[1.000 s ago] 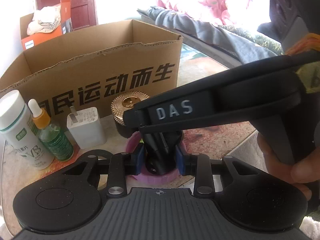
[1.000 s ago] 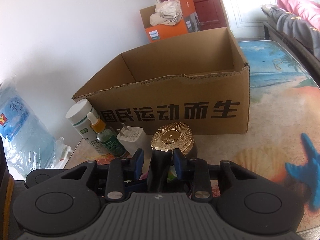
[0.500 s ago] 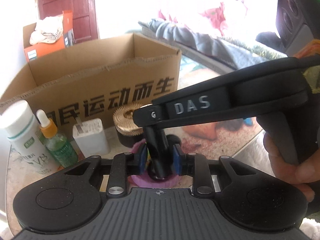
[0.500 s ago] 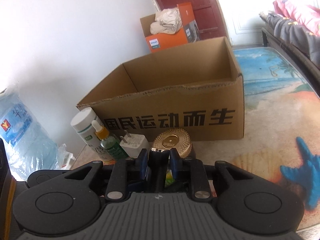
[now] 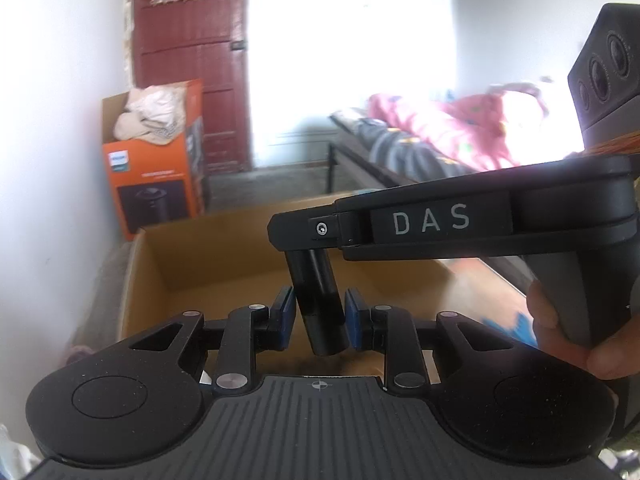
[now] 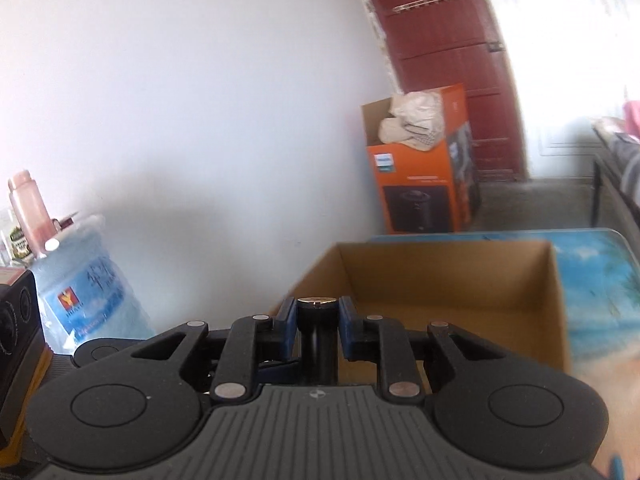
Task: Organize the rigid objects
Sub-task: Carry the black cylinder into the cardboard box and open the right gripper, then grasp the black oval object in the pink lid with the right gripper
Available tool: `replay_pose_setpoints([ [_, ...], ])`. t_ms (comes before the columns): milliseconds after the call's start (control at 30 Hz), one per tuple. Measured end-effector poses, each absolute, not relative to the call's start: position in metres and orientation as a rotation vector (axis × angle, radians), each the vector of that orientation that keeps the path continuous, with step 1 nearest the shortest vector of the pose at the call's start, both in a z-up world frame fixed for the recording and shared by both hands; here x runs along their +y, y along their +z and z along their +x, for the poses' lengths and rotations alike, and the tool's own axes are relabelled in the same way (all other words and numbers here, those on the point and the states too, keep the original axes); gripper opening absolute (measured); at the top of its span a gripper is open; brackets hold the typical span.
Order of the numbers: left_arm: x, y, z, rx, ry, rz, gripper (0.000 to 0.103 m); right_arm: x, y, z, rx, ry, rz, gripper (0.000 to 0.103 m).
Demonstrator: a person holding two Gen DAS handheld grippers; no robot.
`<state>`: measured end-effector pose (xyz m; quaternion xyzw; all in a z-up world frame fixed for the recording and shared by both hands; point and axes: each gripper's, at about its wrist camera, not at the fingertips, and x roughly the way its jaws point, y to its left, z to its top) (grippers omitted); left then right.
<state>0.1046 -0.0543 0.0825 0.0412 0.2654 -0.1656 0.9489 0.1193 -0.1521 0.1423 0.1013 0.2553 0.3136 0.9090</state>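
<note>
A black cylinder with a gold-topped cap (image 6: pixel 318 322) stands upright between my right gripper's (image 6: pixel 318 326) blue pads, which are shut on it. In the left wrist view the same black cylinder (image 5: pixel 320 300) hangs under the right gripper's black body (image 5: pixel 460 220), between my left gripper's (image 5: pixel 319 316) pads, with small gaps on both sides. Both grippers are above the front of the open cardboard box (image 5: pixel 224 256), also in the right wrist view (image 6: pixel 448 276); the part of the inside that shows is bare.
An orange carton (image 5: pixel 156 176) with cloth on top stands on the floor by the red door (image 5: pixel 188 64). A blue water jug (image 6: pixel 84 292) is at the left. A sofa with bedding (image 5: pixel 440 140) is at the right. The table has a beach print (image 6: pixel 596 292).
Both grippers have risen from the table to above the box's front. The bottles, charger and pink object have dropped out of view. The left pads now stand slightly apart from the cylinder.
</note>
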Motion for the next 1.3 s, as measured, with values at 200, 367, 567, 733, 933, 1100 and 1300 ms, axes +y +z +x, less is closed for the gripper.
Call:
replay_pose_setpoints([
  [200,-0.044,0.069,0.193,0.701,-0.271,0.049,0.025,-0.123,0.118,0.226,0.742,0.698,0.266,0.024],
  [367,-0.025,0.037,0.250,0.849,-0.222,0.086,0.024,-0.111,0.064,0.298,0.974,0.699,0.360,0.023],
  [567,-0.019,0.012,0.283,0.974,-0.174,0.160,0.025,-0.092,0.010,0.345,1.192,0.707,0.392,0.023],
  [733,-0.013,0.011,0.284,0.988,-0.152,0.156,0.025,-0.071,-0.020,0.373,1.293,0.675,0.375,0.023],
  [933,-0.005,0.032,0.261,0.920,-0.157,0.118,0.029,-0.063,-0.012,0.376,1.241,0.651,0.361,0.040],
  [1100,0.009,0.063,0.215,0.791,-0.191,0.063,0.041,-0.105,0.041,0.339,1.100,0.685,0.429,0.064],
  [1300,0.015,0.089,0.140,0.650,-0.278,0.020,0.053,-0.191,0.108,0.254,0.914,0.746,0.523,0.064],
])
